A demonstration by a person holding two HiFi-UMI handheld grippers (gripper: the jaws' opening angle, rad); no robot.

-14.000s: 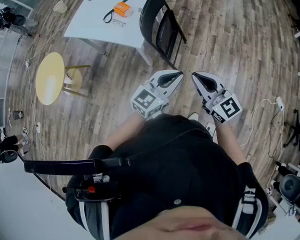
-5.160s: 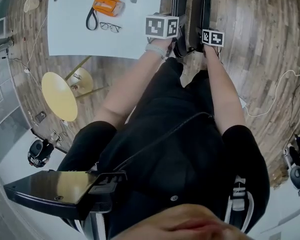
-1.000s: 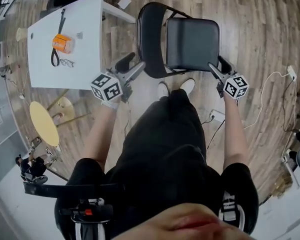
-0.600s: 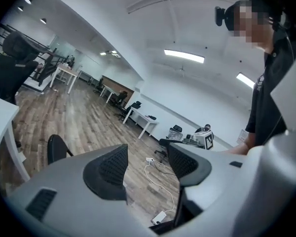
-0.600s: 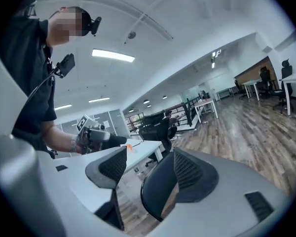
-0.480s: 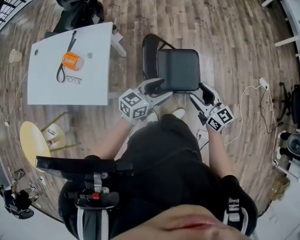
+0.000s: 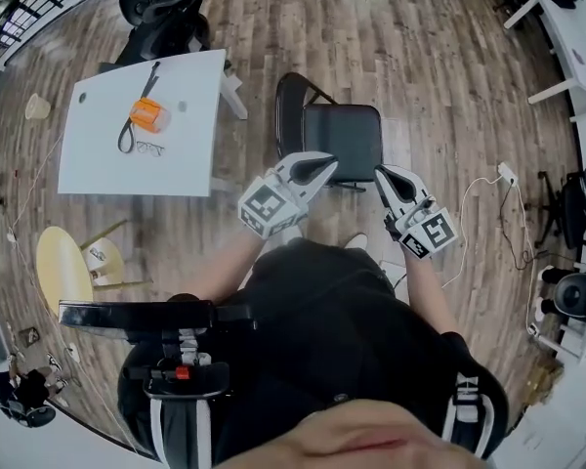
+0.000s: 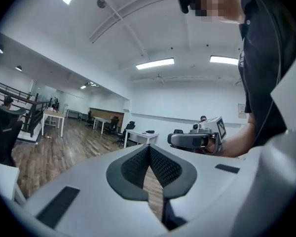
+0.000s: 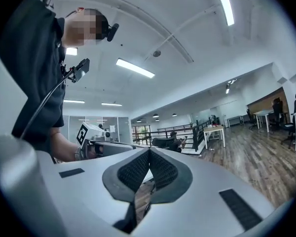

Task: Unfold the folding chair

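Black folding chair (image 7: 344,140) stands unfolded on the wood floor (image 7: 439,76), seat level, beside the white table (image 7: 98,159) and just ahead of the left gripper (image 7: 324,164) & right gripper (image 7: 379,175), touching neither. Both are held level, side by side. Jaws on each have just been closing and now meet, pads together w/ nothing btwn them.

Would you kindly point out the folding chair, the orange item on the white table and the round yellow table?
folding chair (image 7: 342,141), head view, middle of its black seat.
orange item (image 7: 148,115), head view, its top face.
round yellow table (image 7: 59,267), head view, centre of its top.
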